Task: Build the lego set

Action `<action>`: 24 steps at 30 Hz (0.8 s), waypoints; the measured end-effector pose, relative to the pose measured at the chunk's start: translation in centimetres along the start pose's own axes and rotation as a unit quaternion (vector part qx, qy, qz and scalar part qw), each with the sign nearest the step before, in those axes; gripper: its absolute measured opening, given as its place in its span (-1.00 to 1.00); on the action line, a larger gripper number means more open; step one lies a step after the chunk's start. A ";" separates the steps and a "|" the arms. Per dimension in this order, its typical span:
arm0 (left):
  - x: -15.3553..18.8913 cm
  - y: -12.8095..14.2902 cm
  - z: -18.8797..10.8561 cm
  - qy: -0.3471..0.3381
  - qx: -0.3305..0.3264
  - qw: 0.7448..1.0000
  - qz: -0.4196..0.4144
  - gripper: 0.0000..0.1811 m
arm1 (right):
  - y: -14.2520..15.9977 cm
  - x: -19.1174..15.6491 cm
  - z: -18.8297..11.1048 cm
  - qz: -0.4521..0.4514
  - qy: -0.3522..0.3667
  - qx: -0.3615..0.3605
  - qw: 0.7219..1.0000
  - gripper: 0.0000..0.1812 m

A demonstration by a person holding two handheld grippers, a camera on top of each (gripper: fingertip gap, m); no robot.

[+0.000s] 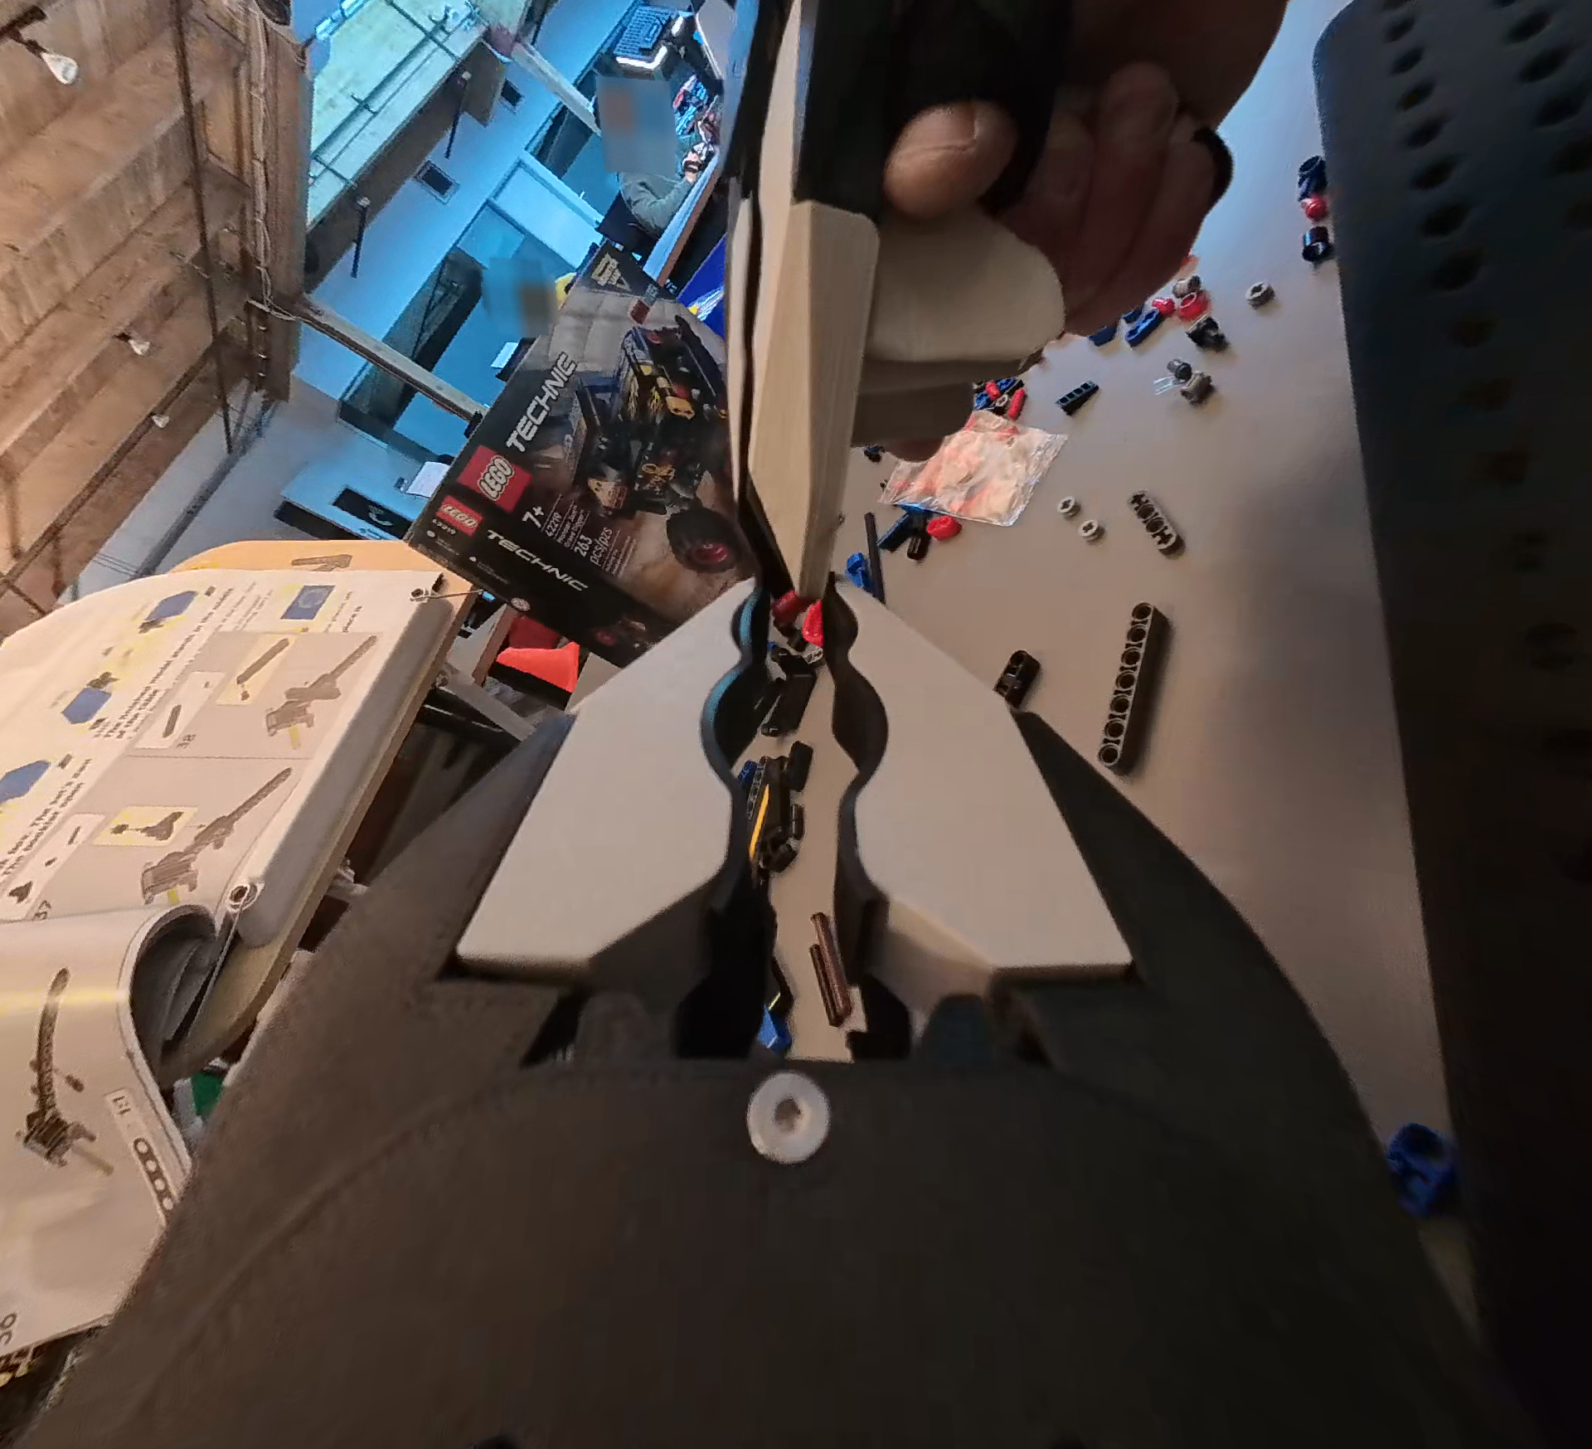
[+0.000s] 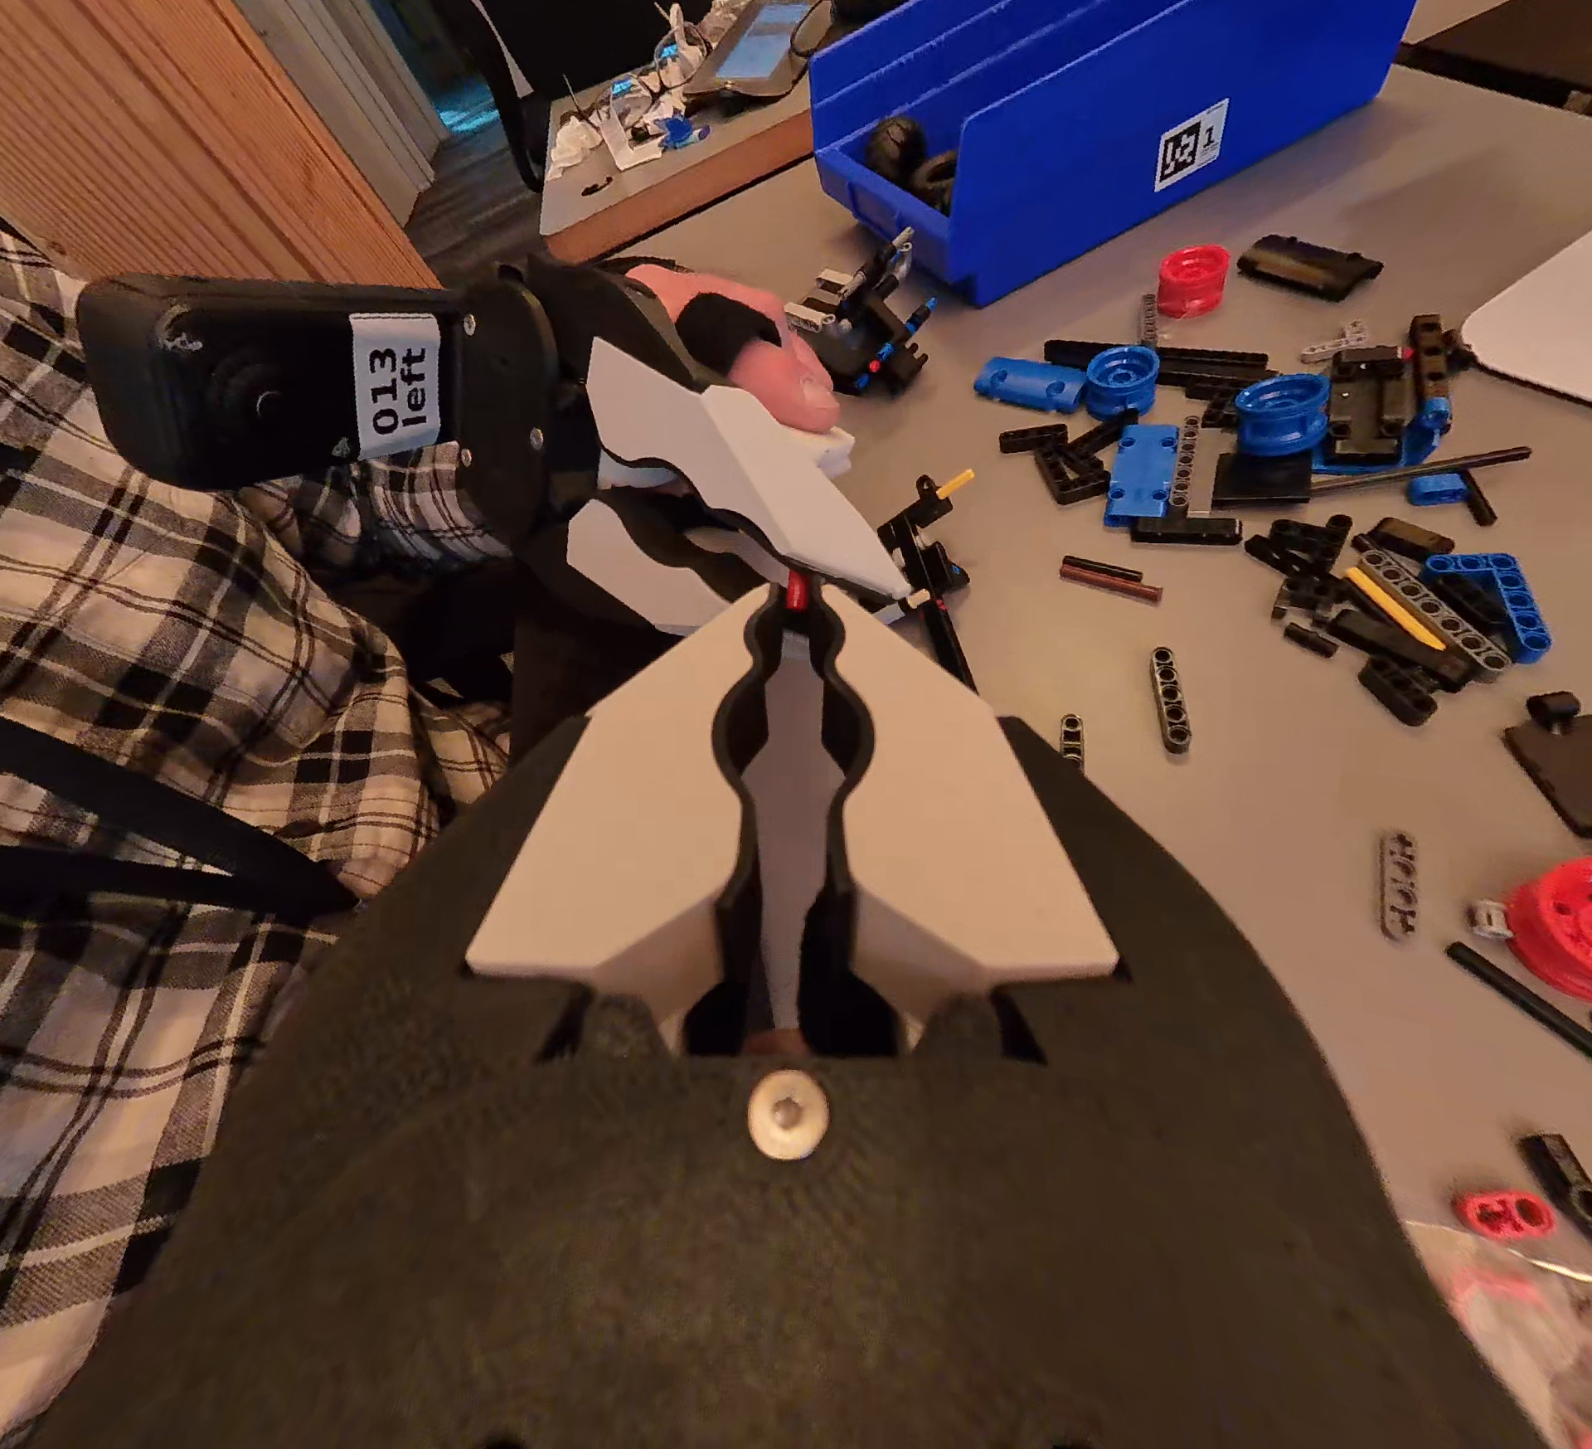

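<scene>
My right gripper (image 2: 792, 602) is shut on a small red pin (image 2: 794, 591) at its fingertips. My left gripper (image 2: 900, 593) reaches in from the left, held by a hand, and is shut on a small black assembly (image 2: 926, 537) with a yellow axle sticking out. The red pin sits against the underside of the left gripper's finger, close to the assembly. In the left wrist view my left gripper (image 1: 797, 615) has nearly closed jaws. The red pin (image 1: 786, 608) and the black assembly (image 1: 792, 688) are at its tips, and the right gripper (image 1: 805, 572) comes down from above.
Loose black, blue and yellow parts (image 2: 1378, 598) lie on the grey table (image 2: 1249, 847). A blue bin (image 2: 1077, 115) with tyres stands at the back. A partly built chassis (image 2: 870, 322), instruction booklet (image 1: 198, 718), set box (image 1: 594, 477) and plastic bag (image 1: 973, 468) lie around. Only a small space, under 4 cm, lies between the two pairs of fingers.
</scene>
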State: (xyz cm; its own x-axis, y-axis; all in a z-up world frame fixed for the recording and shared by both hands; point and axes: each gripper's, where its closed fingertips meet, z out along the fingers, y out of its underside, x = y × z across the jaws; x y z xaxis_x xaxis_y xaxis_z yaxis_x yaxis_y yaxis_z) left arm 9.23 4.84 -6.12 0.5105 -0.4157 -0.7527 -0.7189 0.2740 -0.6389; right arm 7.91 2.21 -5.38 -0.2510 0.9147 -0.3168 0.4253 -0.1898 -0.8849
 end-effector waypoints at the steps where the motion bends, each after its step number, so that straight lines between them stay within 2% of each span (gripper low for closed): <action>1: -0.1 -0.1 -0.1 -0.001 0.002 1.000 -0.002 -0.91 | -0.1 -0.1 0.0 0.002 -0.002 0.004 1.000 -0.96; 15: -1.0 -0.4 -0.4 -0.004 0.019 0.998 -0.059 -0.92 | -1.3 -0.3 0.0 0.035 -0.020 0.078 0.996 -0.95; 24: -1.8 -0.6 -0.8 -0.033 0.024 0.998 -0.047 -0.90 | -1.9 -0.3 -0.2 0.040 -0.017 0.096 0.994 -0.95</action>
State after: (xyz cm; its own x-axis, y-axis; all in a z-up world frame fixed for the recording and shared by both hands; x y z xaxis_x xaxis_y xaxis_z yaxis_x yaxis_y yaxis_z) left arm 8.38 4.68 -4.21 0.6060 -0.3836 -0.6968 -0.6432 0.2791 -0.7130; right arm 7.37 2.35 -3.58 -0.2532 0.8825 -0.3963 0.2722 -0.3281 -0.9046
